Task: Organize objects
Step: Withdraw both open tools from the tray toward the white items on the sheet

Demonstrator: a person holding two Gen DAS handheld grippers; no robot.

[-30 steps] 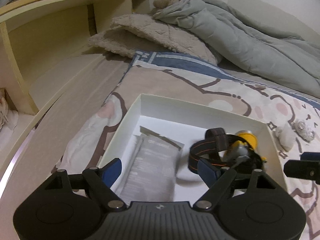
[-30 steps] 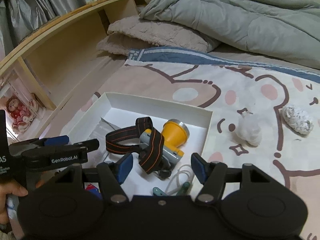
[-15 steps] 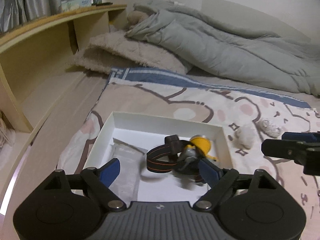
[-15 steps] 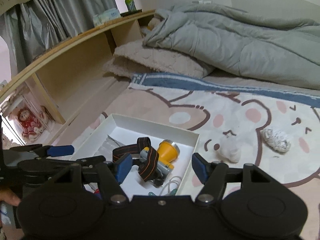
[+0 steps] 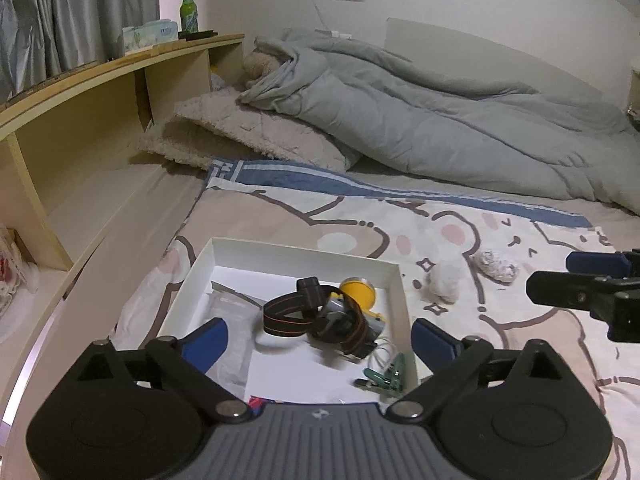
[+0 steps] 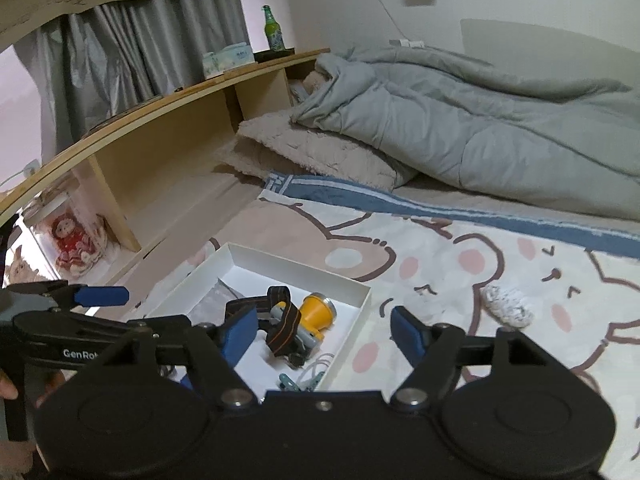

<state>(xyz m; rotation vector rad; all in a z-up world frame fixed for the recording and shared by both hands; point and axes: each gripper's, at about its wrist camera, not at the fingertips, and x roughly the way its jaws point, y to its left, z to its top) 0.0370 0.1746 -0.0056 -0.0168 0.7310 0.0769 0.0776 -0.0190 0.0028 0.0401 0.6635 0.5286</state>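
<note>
While opening, fingers [image 5: 206,340] above boxed headlamp [image 5: 320,316].

Matt white box [image 5: 394,276] (paper-like card)

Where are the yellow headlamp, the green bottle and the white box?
yellow headlamp [image 6: 317,311], right wrist view, on its yellow housing.
green bottle [image 5: 187,11], left wrist view, on its body.
white box [image 5: 304,254], left wrist view, on its far wall.
</note>
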